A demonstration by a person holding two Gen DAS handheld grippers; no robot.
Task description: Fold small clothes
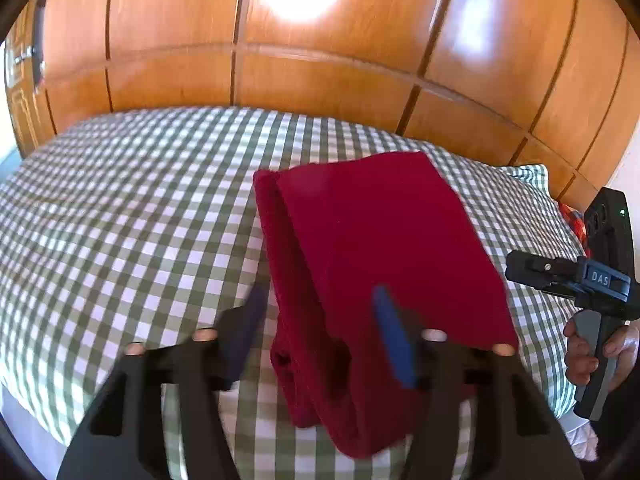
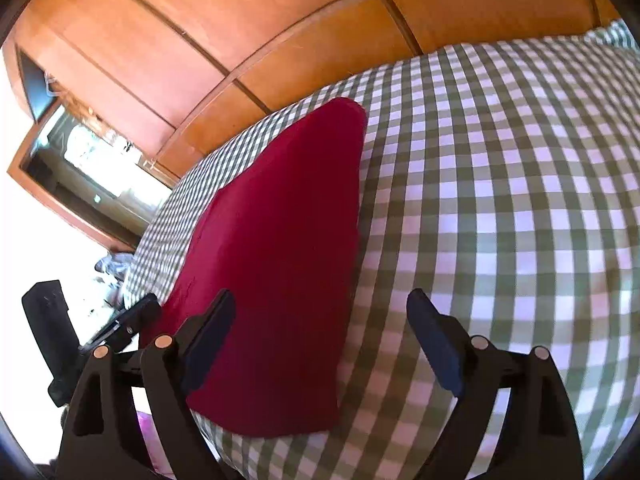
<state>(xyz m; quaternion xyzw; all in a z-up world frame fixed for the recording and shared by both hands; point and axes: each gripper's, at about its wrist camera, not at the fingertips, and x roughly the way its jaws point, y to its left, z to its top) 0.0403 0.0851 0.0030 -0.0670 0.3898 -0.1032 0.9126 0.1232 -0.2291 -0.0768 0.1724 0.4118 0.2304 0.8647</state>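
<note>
Left wrist view: left gripper (image 1: 320, 332) jaws spread wide, gripping nothing; folded red garment (image 1: 368, 248) lies on the checked bedspread (image 1: 132, 208), running from centre toward 6 o'clock. Right gripper (image 1: 560, 276) at 3 o'clock.

Right wrist view: right gripper (image 2: 320, 340) jaws released; red garment (image 2: 280, 256) at 9 o'clock of centre, wooden headboard (image 2: 248, 20) at 12 o'clock.

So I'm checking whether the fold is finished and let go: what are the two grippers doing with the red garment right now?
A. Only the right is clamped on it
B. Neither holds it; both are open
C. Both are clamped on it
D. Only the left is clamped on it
B: the red garment lies folded on the checkered bedspread, and both the left gripper and the right gripper have their fingers spread with nothing pinched between them.
</note>
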